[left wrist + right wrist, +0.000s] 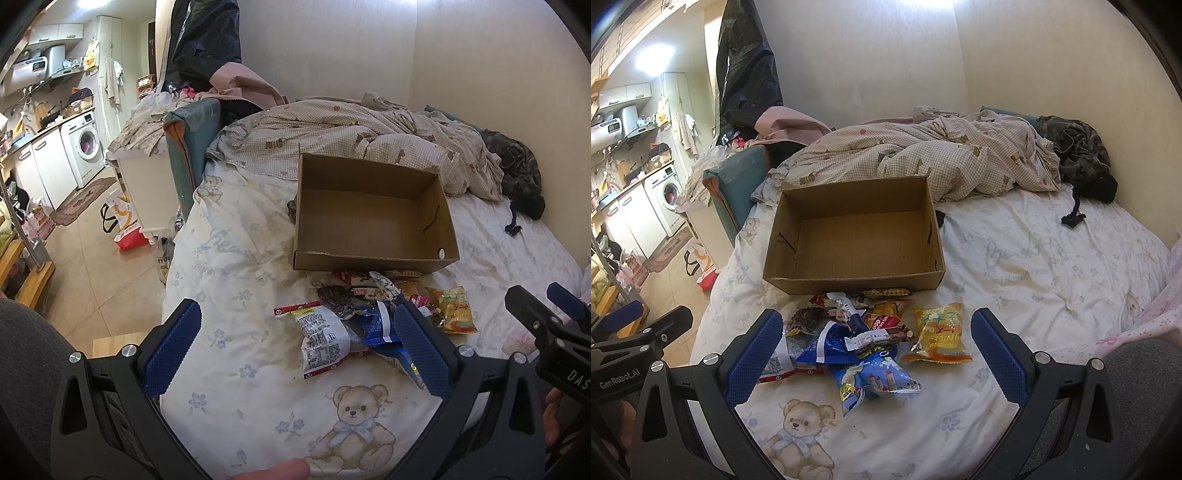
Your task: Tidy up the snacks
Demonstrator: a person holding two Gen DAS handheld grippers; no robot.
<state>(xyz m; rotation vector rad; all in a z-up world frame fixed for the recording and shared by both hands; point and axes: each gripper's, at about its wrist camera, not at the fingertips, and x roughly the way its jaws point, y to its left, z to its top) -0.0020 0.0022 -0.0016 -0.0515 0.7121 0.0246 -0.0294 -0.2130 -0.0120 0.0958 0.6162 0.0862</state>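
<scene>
An empty cardboard box [373, 218] [855, 236] stands open on the bed. A pile of snack packets [369, 310] [864, 332] lies just in front of it: a white packet [323, 338], blue packets [875, 380] and an orange-yellow packet [938, 334] [452, 310]. My left gripper [297, 349] is open and empty, above the sheet left of the pile. My right gripper [877, 360] is open and empty, its fingers either side of the pile's near edge. Each gripper shows at the edge of the other's view.
A crumpled checked duvet [351, 136] [923, 155] and dark clothing [1078, 155] lie behind the box. The bed's left edge [173, 258] drops to a tiled floor with bags. A wall runs along the right and back.
</scene>
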